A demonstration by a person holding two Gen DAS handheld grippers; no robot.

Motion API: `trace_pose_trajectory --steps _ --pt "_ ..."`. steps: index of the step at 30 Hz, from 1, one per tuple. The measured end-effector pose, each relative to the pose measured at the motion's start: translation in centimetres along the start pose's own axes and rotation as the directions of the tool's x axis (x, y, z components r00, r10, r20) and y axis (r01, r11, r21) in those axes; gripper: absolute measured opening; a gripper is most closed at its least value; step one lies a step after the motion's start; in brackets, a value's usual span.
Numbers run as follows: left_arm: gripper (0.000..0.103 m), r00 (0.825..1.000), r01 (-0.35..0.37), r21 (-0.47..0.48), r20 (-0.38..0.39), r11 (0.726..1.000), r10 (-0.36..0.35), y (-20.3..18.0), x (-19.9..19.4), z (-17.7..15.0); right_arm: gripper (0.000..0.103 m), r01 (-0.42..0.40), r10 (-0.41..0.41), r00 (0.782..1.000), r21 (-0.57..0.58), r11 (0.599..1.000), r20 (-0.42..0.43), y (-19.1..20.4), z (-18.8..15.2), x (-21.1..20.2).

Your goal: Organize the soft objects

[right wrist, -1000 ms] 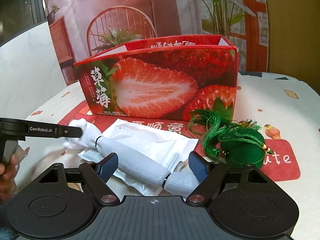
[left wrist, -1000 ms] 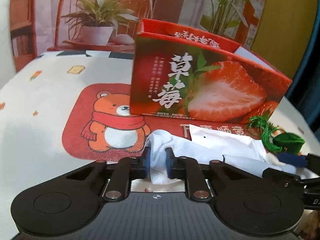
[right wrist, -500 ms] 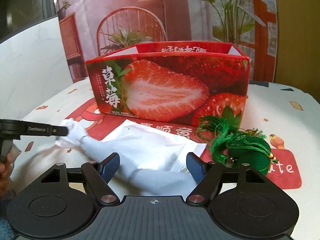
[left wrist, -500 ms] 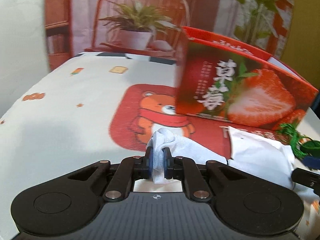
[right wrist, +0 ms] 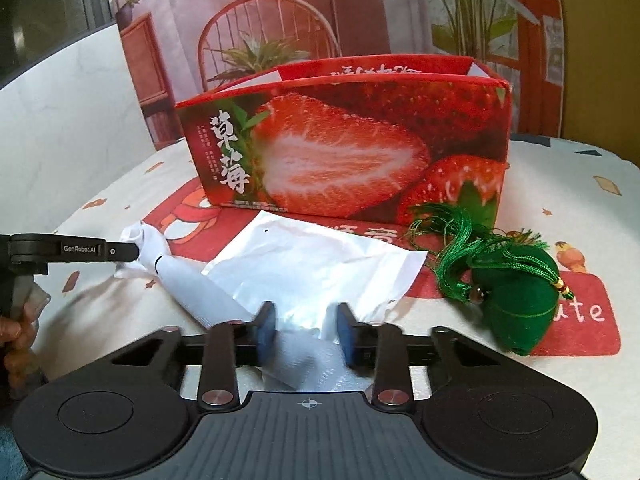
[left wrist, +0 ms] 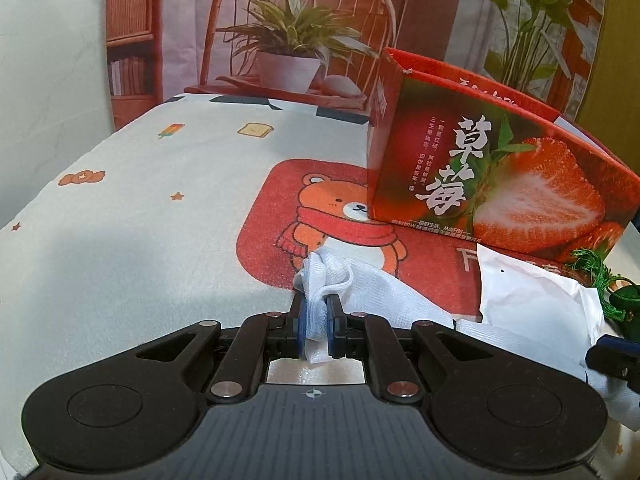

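Observation:
A long white sock (right wrist: 200, 288) stretches across a white plastic bag (right wrist: 312, 264) on the bear-print tablecloth. My left gripper (left wrist: 316, 312) is shut on the sock's bunched end (left wrist: 328, 276); in the right wrist view the left gripper (right wrist: 120, 251) reaches in from the left. My right gripper (right wrist: 306, 320) is closing on the sock's other end, which fills the gap between its blue pads. A green stuffed pouch with a tassel (right wrist: 516, 292) lies to the right, untouched. Behind stands the open red strawberry box (right wrist: 344, 140).
The box (left wrist: 500, 184) stands on the red bear patch (left wrist: 320, 216). A person's hand (right wrist: 16, 332) holds the left gripper's handle at the far left. The tablecloth (left wrist: 140, 220) runs wide to the left. A printed backdrop hangs behind the table.
The left gripper pulled its end of the sock leftward, drawing the sock out long. The right jaws came in from wide apart onto the other end.

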State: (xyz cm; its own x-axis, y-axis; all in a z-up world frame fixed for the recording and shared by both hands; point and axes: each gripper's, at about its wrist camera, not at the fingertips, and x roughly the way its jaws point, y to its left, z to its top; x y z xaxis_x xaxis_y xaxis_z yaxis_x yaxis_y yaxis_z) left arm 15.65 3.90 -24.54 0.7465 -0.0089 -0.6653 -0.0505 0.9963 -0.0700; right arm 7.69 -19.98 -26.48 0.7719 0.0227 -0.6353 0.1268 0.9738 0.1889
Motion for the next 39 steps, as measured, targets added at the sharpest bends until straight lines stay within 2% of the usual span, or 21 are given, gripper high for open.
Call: trace_pose_trajectory --steps 1,2,8,17,25,35,39 --pt "0.011 1.000 0.001 -0.001 0.000 1.000 -0.001 0.0 0.0 0.0 0.013 0.007 -0.007 1.000 0.000 1.000 0.000 0.0 0.0 0.0" --pt "0.011 1.000 0.003 -0.002 0.000 1.000 -0.003 0.0 0.1 -0.1 0.009 0.012 -0.012 1.000 0.004 1.000 0.000 -0.1 0.1 0.0" --pt "0.011 1.000 0.018 -0.011 0.005 1.000 -0.018 -0.1 0.0 -0.2 0.007 0.017 -0.017 1.000 0.014 1.000 0.022 -0.8 1.2 0.1" --pt "0.011 0.999 0.037 -0.010 0.006 0.999 -0.037 -0.3 -0.1 -0.3 0.002 0.087 -0.085 0.992 -0.006 0.996 0.095 -2.1 4.4 1.7" --pt "0.011 0.999 0.038 0.003 -0.002 0.999 -0.038 -0.4 0.1 -0.4 0.003 0.075 -0.077 0.995 0.034 0.997 0.063 -2.5 3.0 2.3" --pt "0.011 0.999 0.035 0.006 -0.004 0.999 -0.035 -0.4 0.2 -0.3 0.017 0.048 -0.052 0.996 0.057 0.997 0.069 -2.1 1.3 0.8" --pt "0.011 0.999 0.036 0.002 -0.004 0.999 -0.036 -0.4 0.1 -0.4 0.018 0.042 -0.048 0.996 0.077 0.996 0.081 -2.4 0.8 -0.1"
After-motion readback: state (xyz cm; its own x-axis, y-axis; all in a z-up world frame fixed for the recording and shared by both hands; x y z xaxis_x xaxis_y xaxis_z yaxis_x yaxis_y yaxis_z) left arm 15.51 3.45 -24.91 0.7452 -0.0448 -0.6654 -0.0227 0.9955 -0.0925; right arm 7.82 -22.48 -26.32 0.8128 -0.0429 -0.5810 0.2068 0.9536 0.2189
